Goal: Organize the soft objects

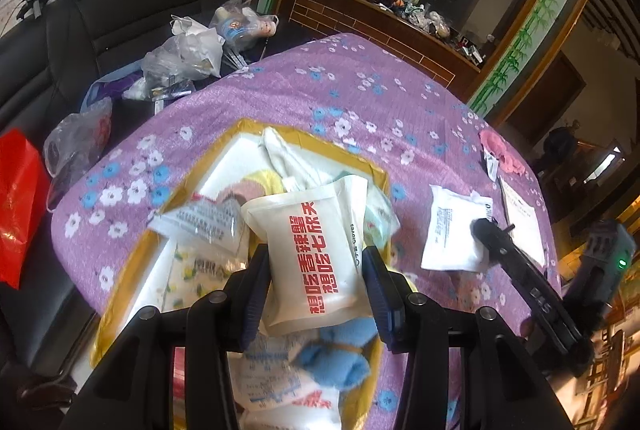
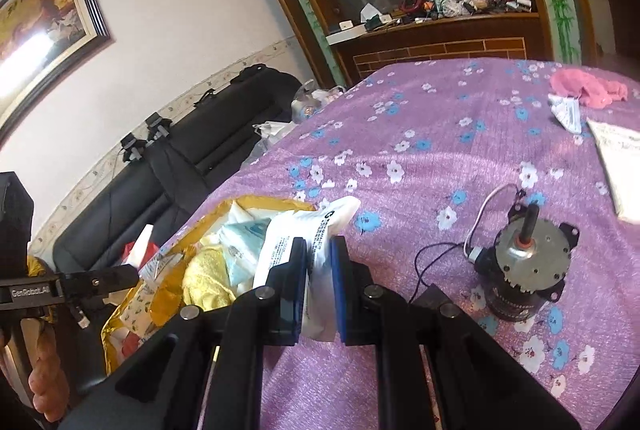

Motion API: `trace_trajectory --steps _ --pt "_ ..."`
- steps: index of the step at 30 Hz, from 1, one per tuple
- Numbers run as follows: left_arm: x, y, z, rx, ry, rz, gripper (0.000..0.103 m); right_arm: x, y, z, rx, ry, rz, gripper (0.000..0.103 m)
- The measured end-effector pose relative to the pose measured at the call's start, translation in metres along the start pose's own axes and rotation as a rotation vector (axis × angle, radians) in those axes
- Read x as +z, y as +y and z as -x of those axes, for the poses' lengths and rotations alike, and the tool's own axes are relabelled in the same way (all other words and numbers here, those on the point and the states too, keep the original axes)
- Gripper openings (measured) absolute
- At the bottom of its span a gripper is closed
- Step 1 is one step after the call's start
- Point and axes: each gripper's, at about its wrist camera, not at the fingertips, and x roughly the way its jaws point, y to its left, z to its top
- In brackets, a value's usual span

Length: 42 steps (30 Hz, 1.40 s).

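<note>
My left gripper (image 1: 316,258) is shut on a white packet with red characters (image 1: 316,250) and holds it over a white box with a gold taped rim (image 1: 248,124). The box holds several soft packets, a blue plush (image 1: 340,354) and a yellow towel (image 2: 208,274). My right gripper (image 2: 319,246) is shut on a thin white plastic packet (image 2: 288,250), just right of the box rim (image 2: 276,202) above the purple floral cloth (image 2: 420,118). In the left wrist view the right gripper (image 1: 480,226) and its packet (image 1: 452,230) show at the right. The left gripper (image 2: 132,272) shows at the left edge of the right wrist view.
A small electric motor with wires (image 2: 524,266) stands on the cloth to the right. A pink cloth (image 2: 584,86), a tag and a flat white packet (image 2: 620,158) lie at the far right. Plastic bags (image 1: 184,58) and a red bag (image 1: 20,206) sit on the black sofa (image 1: 120,22).
</note>
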Motion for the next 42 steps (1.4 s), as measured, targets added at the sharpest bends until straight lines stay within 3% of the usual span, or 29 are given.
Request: trace_trajectory --steps 8,17,24,27,29,31,38,42 --pt "0.034 0.013 -0.013 0.081 -0.036 -0.043 0.049 0.022 0.044 -0.033 0.052 0.044 0.01 0.012" --pt "0.041 0.036 -0.052 0.134 0.028 -0.053 0.051 0.03 0.083 -0.09 -0.053 0.148 0.084 0.012" --pt "0.035 0.043 -0.054 0.142 0.051 -0.058 0.066 0.021 0.082 -0.108 -0.049 0.203 0.056 0.016" --pt "0.03 0.046 -0.046 0.132 0.039 -0.037 0.075 0.021 0.081 -0.103 -0.035 0.204 0.043 0.034" --pt "0.022 0.045 -0.038 0.135 0.018 -0.03 0.079 0.02 0.079 -0.091 -0.017 0.178 0.024 0.055" --pt "0.013 0.043 -0.029 0.131 -0.004 -0.029 0.081 0.019 0.079 -0.079 -0.003 0.154 0.014 0.062" --pt "-0.024 0.027 0.003 0.197 -0.08 -0.065 0.088 -0.002 0.07 -0.035 -0.011 0.104 -0.056 0.076" --pt "-0.039 0.017 0.015 0.228 -0.09 -0.096 0.089 -0.02 0.062 -0.021 0.0 0.119 -0.11 0.078"
